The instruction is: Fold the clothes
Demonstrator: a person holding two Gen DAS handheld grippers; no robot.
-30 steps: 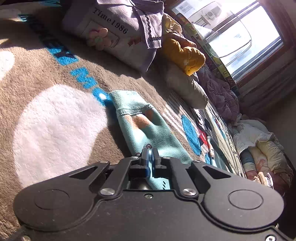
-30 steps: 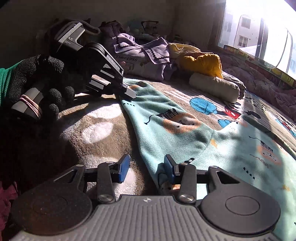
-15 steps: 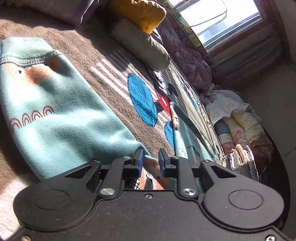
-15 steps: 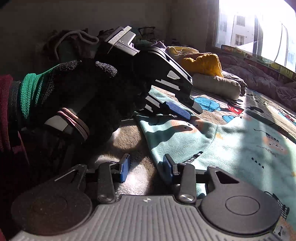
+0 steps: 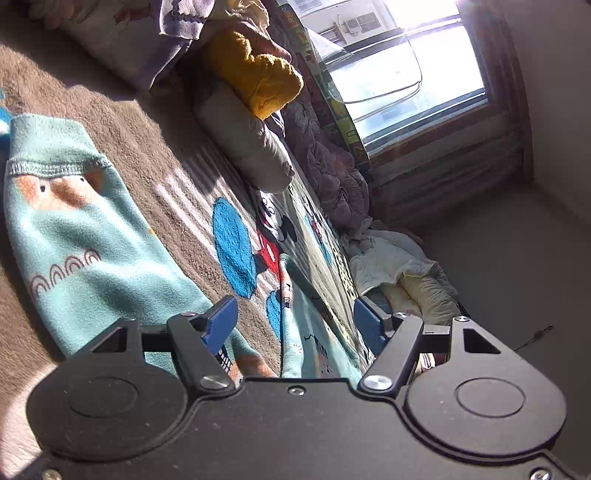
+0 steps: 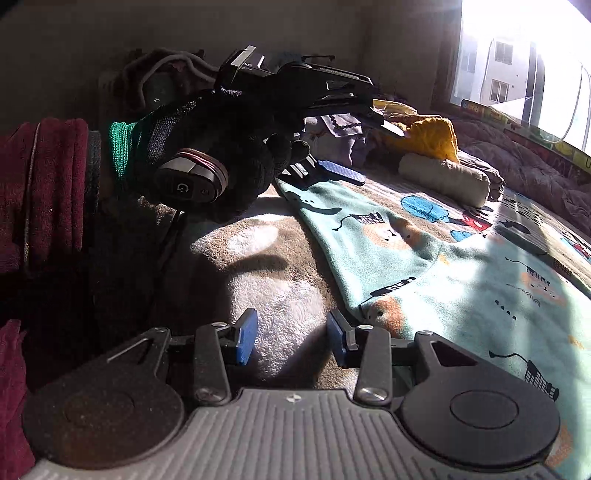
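Teal fleece garment (image 5: pixel 85 243) lies under the left gripper (image 5: pixel 295 325), jaws just opened, nothing gripped.

Two grippers are in view: the left gripper (image 6: pixel 354 147) and the right gripper (image 6: pixel 291 339). One gloved hand (image 6: pixel 221 155) shows. One mint fleece garment (image 6: pixel 424 258) lies spread on one patterned blanket (image 6: pixel 288 291). Behind it are one mustard-yellow garment (image 6: pixel 428 136), one rolled beige bundle (image 6: pixel 443 177) and one lilac garment (image 5: pixel 177 22). One window (image 5: pixel 406 62) shows.
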